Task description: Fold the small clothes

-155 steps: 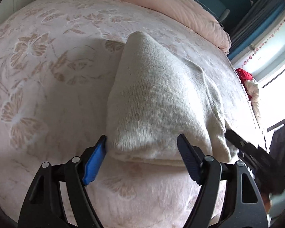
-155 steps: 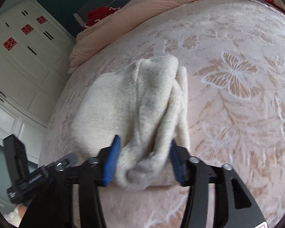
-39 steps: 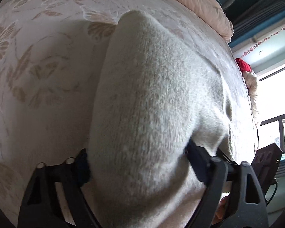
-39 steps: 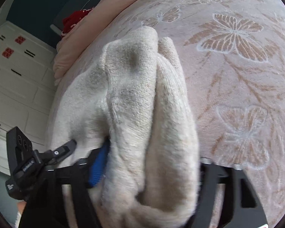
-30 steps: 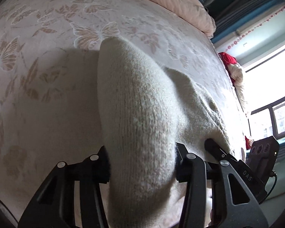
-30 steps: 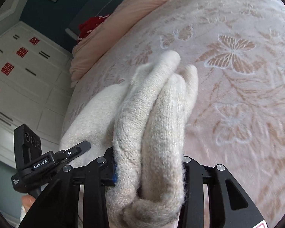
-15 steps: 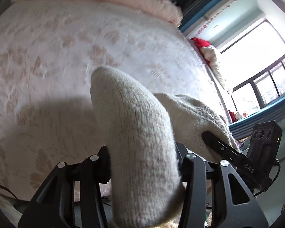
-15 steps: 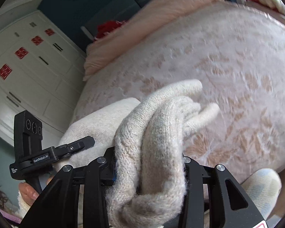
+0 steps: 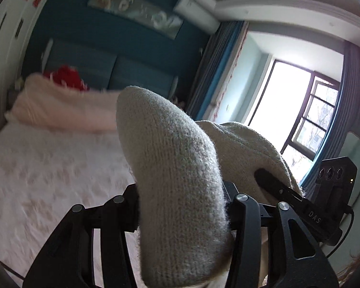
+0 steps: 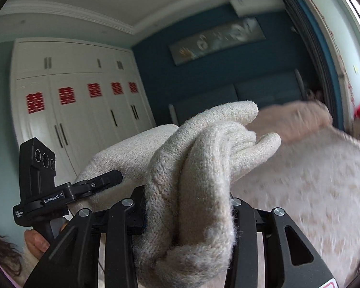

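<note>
A folded cream knitted garment [image 9: 175, 172] is held up in the air between both grippers, clear of the bed. My left gripper [image 9: 182, 213] is shut on one end of it, the knit bulging up between the black fingers. My right gripper [image 10: 187, 211] is shut on the other, bunched end [image 10: 204, 158]. In the left wrist view the right gripper [image 9: 300, 206] shows at the right, pressed into the garment. In the right wrist view the left gripper [image 10: 60, 192] shows at the left.
The bed with its pink butterfly cover [image 9: 36, 168] lies below and ahead. A rolled pink quilt [image 9: 60, 110] lies at its head against the blue wall. White wardrobes [image 10: 84, 110] stand at the left, a window [image 9: 300, 110] at the right.
Both grippers closed on the garment and lifted it off the bed. Both cameras have tilted up, so the walls and ceiling now show.
</note>
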The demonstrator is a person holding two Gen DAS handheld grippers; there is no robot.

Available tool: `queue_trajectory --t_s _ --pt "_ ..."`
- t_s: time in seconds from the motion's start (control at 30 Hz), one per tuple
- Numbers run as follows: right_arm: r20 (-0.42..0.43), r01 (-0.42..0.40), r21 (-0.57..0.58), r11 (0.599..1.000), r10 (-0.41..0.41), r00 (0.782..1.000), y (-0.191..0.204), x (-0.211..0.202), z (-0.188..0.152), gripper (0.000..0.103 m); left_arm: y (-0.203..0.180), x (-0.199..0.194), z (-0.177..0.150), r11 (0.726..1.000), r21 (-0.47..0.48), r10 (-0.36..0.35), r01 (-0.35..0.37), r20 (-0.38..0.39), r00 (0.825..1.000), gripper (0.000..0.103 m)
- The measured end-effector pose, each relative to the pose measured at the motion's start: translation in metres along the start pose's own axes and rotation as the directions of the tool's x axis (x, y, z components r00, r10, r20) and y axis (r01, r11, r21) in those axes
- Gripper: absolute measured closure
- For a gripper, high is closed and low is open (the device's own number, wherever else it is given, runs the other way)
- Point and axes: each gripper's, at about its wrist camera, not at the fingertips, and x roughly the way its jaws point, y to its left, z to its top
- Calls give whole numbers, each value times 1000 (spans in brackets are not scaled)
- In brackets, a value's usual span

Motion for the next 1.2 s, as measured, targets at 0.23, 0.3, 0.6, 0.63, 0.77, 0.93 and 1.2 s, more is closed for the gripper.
queue_trajectory --t_s 0.23,0.3,0.6,0.63,0.77,0.93,1.2 --pt "57 -131 -32 991 132 990 13 57 9 62 51 -13 15 996 68 46 -57 158 986 53" --pt "10 -138 -17 990 138 990 5 86 -6 58 75 -3 0 991 89 82 -98 170 982 49" --pt "-620 180 169 969 -37 784 -99 227 -250 60 261 122 -195 885 -137 369 -444 -374 851 46" --pt "-641 194 198 961 -23 768 -106 219 -269 61 275 122 -222 851 -114 421 -513 -437 795 49" --pt "-597 169 211 963 -10 802 -99 190 -255 61 272 93 -224 841 -146 428 -520 -407 807 49" --pt "-573 57 121 991 23 819 -61 211 -229 75 240 90 -201 857 -160 418 -490 -341 842 47" --pt "-730 201 42 979 -108 675 -73 248 -282 96 244 165 -250 790 50 536 -611 -541 648 45"
